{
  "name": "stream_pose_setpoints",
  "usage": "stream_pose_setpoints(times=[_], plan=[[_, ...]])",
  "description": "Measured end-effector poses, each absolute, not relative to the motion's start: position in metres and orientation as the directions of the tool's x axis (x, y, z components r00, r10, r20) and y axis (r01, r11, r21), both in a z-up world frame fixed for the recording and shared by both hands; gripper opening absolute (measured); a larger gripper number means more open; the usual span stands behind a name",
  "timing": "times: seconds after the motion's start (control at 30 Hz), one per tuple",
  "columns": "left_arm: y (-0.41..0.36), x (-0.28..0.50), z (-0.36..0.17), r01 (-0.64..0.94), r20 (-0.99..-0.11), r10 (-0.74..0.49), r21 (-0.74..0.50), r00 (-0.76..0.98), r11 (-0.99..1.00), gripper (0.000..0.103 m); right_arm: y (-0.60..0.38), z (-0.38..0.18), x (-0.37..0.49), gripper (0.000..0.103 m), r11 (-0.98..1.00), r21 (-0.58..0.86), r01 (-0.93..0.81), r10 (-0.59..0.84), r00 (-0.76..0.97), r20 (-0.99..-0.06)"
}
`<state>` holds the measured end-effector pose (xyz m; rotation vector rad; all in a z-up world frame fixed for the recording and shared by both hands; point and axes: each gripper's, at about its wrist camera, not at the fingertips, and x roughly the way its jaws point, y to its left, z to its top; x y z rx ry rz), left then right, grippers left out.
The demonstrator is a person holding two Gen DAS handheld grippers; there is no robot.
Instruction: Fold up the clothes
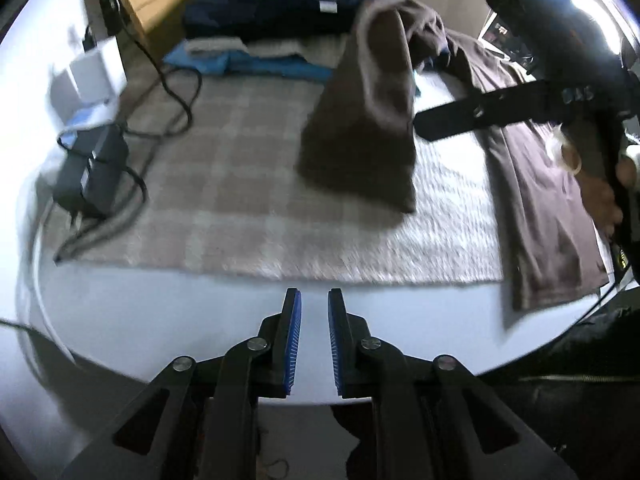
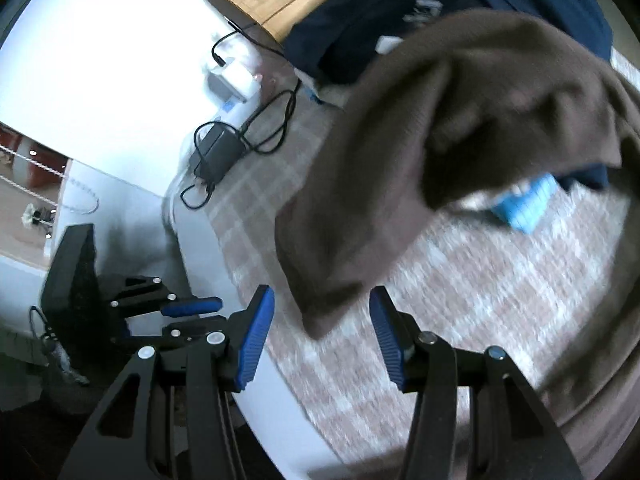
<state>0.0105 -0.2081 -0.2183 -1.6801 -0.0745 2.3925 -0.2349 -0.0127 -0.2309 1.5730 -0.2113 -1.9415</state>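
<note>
In the left wrist view, the left tool (image 1: 314, 300) sits at the bottom centre with its blue pads a narrow gap apart and nothing between them, over the white tabletop (image 1: 160, 320). The brown garment (image 1: 368, 120) is bunched up in the upper middle, above a checked mat (image 1: 240, 184), with another part of it lying flat at the right edge. In the right wrist view, the right tool (image 2: 322, 312) stands about half open; the brown garment (image 2: 420, 140) has a corner hanging between the pads without touching them. A navy garment (image 2: 400, 12) lies at the top.
</note>
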Motion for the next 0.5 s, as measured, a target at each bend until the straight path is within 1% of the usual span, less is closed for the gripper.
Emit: stream_pose_setpoints(times=[0.07,0.13,0.17,0.2,0.3,0.33,0.37,0.4,0.5], plan=[[-0.210,0.001,-0.215,-0.173,-0.918,0.205,-0.154,-0.338,-0.973,0.015,-0.019,-0.232,-0.240,0.048,-0.800,0.483,0.356,-0.549,-0.109,-0.829],[-0.211,-0.008,-0.211,-0.192,-0.910,0.222,-0.163,-0.349,-0.968,0.015,-0.020,-0.233,-0.239,0.018,-0.802,0.472,0.366,-0.542,-0.113,-0.833],[-0.212,-0.012,-0.210,-0.202,-0.905,0.234,-0.171,-0.354,-0.964,0.015,-0.015,-0.233,-0.237,0.007,-0.799,0.483,0.358,-0.550,-0.112,-0.827],[-0.212,-0.016,-0.208,-0.211,-0.900,0.246,-0.178,-0.359,-0.961,0.015,-0.007,-0.232,-0.234,0.007,-0.795,0.499,0.345,-0.564,-0.116,-0.818],[-0.210,-0.029,-0.205,-0.260,-0.892,0.265,-0.175,-0.365,-0.950,0.023,0.021,-0.228,-0.223,0.007,-0.799,0.517,0.308,-0.576,-0.144,-0.805],[-0.209,-0.034,-0.206,-0.275,-0.892,0.275,-0.180,-0.360,-0.944,0.023,0.030,-0.229,-0.221,0.007,-0.812,0.506,0.292,-0.561,-0.153,-0.813],[-0.206,-0.040,-0.207,-0.291,-0.890,0.292,-0.193,-0.350,-0.937,0.023,0.042,-0.232,-0.219,0.007,-0.811,0.525,0.259,-0.572,-0.157,-0.805],[-0.204,-0.046,-0.208,-0.305,-0.884,0.320,-0.218,-0.340,-0.927,0.023,0.051,-0.234,-0.218,0.007,-0.798,0.558,0.228,-0.596,-0.159,-0.787],[-0.195,-0.065,-0.217,-0.331,-0.858,0.426,-0.328,-0.287,-0.885,0.030,0.074,-0.242,-0.216,0.007,-0.739,0.661,0.132,-0.673,-0.178,-0.718]])
